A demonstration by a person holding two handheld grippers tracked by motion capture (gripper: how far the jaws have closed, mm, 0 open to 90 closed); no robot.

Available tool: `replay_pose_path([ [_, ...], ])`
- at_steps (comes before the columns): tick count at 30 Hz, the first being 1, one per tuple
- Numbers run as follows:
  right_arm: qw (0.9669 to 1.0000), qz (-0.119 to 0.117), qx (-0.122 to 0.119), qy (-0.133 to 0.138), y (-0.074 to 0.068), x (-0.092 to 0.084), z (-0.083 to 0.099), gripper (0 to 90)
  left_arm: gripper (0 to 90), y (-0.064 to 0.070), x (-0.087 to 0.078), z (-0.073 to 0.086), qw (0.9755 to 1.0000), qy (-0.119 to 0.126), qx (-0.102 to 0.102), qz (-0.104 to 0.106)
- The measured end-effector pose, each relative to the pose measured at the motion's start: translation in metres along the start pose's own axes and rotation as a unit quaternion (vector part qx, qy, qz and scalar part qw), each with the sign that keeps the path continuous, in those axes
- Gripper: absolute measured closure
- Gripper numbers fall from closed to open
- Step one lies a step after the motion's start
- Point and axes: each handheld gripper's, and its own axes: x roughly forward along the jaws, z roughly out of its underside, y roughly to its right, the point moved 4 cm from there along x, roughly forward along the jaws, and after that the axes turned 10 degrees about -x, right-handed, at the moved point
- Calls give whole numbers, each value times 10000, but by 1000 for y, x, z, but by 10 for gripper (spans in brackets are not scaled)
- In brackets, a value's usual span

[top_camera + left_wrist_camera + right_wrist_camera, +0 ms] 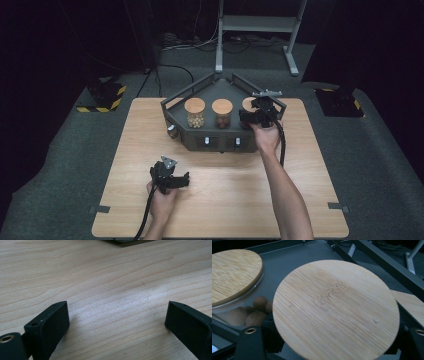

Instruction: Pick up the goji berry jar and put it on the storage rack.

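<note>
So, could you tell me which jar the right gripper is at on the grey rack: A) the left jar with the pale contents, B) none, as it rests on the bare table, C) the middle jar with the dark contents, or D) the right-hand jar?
D: in the high view the right gripper is at the right-hand jar, and in the right gripper view that jar's wooden lid sits between its jaws.
</note>
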Motion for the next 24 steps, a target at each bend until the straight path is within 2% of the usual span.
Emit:
replay_pose_path([
  [11,10000,-51,6,15,-2,6,1,259,57,0,0,0,10000,4,-12,-3],
  [21,9998,-17,-183,-72,-4,8,2,258,57,1,0,0,10000,2,-14,4],
  [24,9998,-3,-174,-67,-3,8,4,258,57,1,0,0,10000,3,-11,4],
])
